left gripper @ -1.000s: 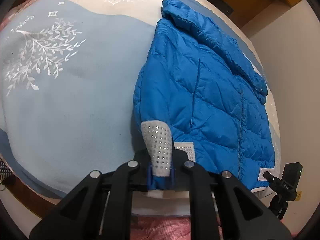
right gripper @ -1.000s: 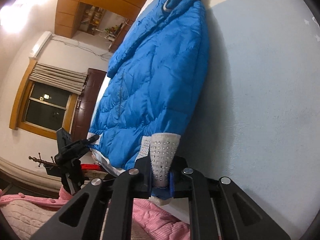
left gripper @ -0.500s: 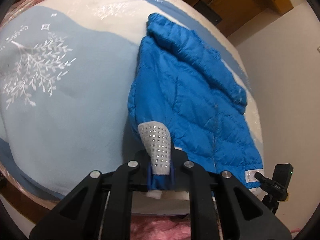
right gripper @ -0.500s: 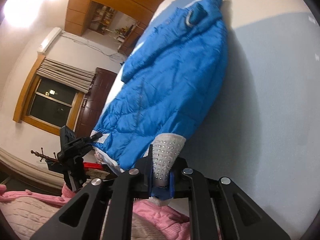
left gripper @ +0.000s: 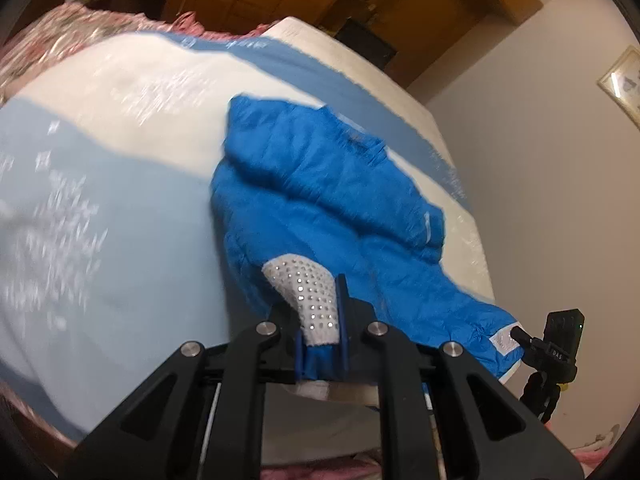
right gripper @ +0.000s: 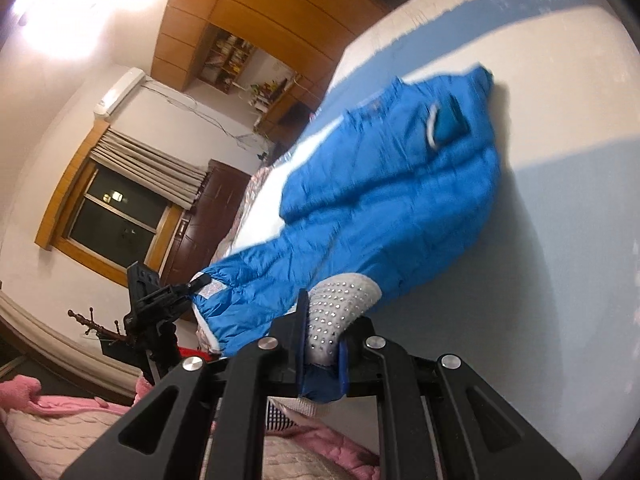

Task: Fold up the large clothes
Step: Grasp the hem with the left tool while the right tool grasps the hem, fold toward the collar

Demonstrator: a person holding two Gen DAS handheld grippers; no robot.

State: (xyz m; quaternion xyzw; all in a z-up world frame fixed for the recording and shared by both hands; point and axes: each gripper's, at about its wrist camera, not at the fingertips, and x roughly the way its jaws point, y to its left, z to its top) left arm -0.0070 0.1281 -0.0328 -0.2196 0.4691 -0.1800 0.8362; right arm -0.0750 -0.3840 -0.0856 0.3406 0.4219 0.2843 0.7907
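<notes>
A blue quilted down jacket (left gripper: 328,200) lies on the bed, its hem raised toward both cameras; it also shows in the right wrist view (right gripper: 384,208). My left gripper (left gripper: 322,328) is shut on the jacket's hem at its white studded band (left gripper: 312,292). My right gripper (right gripper: 324,340) is shut on the hem at a like studded band (right gripper: 340,304). Each gripper shows in the other's view: the right one (left gripper: 556,344) and the left one (right gripper: 156,300), each at a hem corner. The collar end rests on the bed.
The bed (left gripper: 100,240) has a pale blue and white cover with a white leaf print. Pink knitted fabric (right gripper: 60,432) lies near the bed's edge. A window (right gripper: 112,216), a dark door (right gripper: 212,216) and wooden cabinets (left gripper: 400,4) stand around.
Both grippers have lifted and pulled back with the hem. The jacket's lower half has risen off the bed and the jacket looks smaller and farther away.
</notes>
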